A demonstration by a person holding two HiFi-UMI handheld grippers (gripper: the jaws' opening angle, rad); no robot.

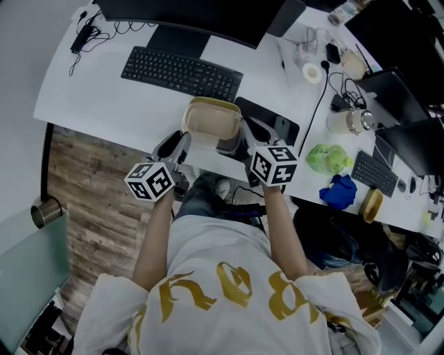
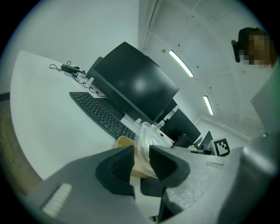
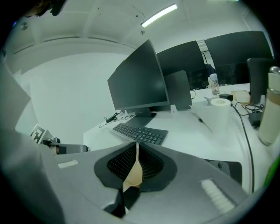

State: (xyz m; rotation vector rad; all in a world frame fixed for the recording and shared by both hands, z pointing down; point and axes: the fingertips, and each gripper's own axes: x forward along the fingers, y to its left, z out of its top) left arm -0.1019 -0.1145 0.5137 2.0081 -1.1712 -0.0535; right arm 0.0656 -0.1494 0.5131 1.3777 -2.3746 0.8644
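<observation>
Gripping from both sides: left gripper [image 1: 179,148], jaws drawn to a narrow gap on the clear lid [image 2: 147,133] and wall of a beige food container [image 1: 210,123]; right gripper [image 1: 244,142], jaws pinched tight on its opposite rim. Container sits at the near edge of the white desk [image 1: 104,93]. Beyond: black keyboard [image 1: 182,73], monitor [image 1: 187,14].

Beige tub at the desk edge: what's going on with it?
A person holds a gripper in each hand. The left gripper is clamped on the left rim of the beige tub, the right gripper on its right rim. The tub is at the front edge of the white desk, near the keyboard.
</observation>
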